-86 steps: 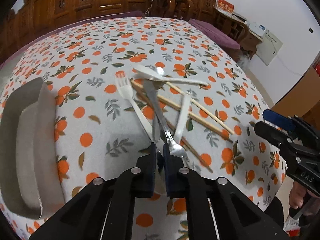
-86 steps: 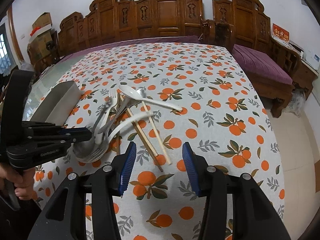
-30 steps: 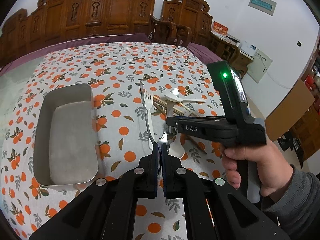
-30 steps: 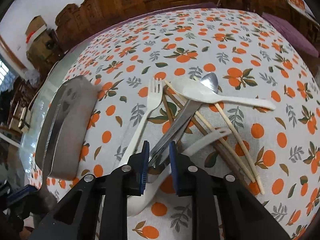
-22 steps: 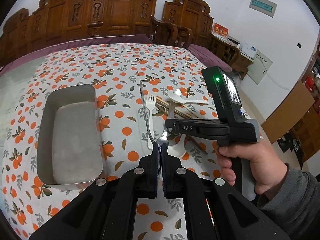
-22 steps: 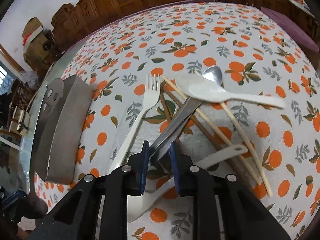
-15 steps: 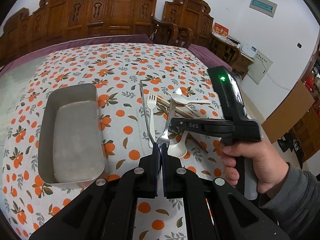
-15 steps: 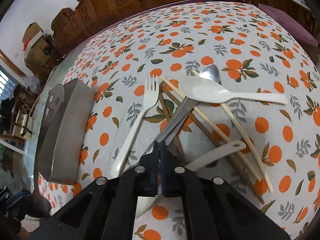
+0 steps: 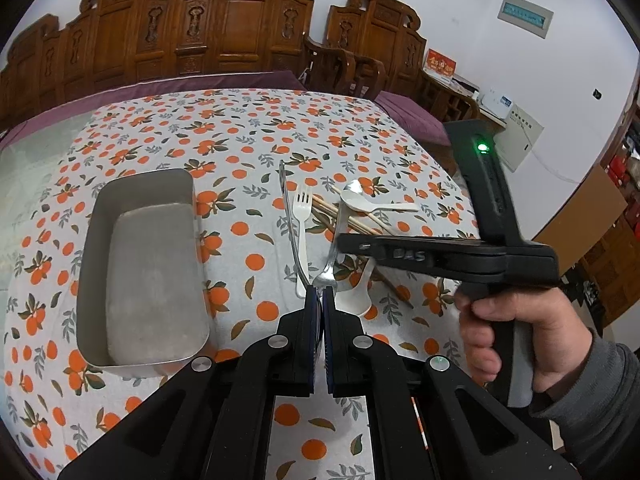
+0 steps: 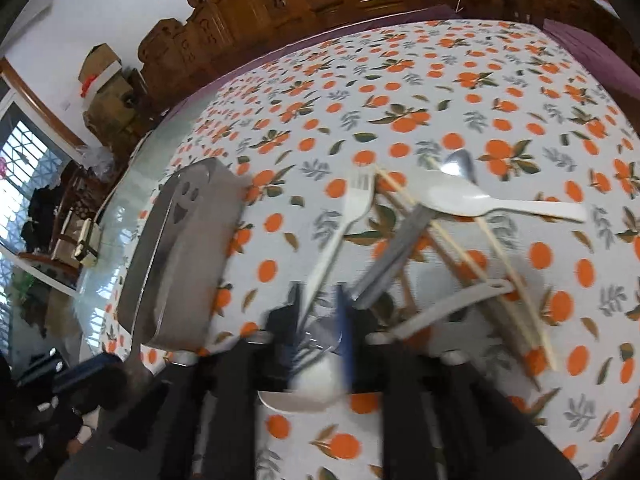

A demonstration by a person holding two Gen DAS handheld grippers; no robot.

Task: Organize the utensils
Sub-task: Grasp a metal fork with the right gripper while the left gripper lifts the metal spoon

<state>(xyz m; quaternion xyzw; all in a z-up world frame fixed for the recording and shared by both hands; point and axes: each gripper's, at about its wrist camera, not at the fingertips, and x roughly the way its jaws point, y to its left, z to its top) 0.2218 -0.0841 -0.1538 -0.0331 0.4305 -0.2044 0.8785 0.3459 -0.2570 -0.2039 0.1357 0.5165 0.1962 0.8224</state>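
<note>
My left gripper (image 9: 320,292) is shut on the handle of a thin metal utensil (image 9: 289,216), held edge-on above the cloth, right of the steel tray (image 9: 140,344). My right gripper (image 9: 340,242) reaches in from the right over the utensil pile. In the right wrist view it (image 10: 320,312) is blurred, jaws parted, around the handle end of a metal spoon (image 10: 400,248). A white fork (image 10: 340,232), a white spoon (image 10: 472,200), another white spoon (image 10: 452,304) and chopsticks (image 10: 460,248) lie crossed on the cloth.
The steel tray (image 10: 180,256) with a smiley cut-out sits left of the pile. Carved wooden chairs (image 9: 240,32) line the far side of the table. The table's near edge is close under both grippers.
My right gripper shut on the metal spoon's handle half a second ago and now stands parted and blurred by motion. My left gripper still holds its utensil, almost unmoved.
</note>
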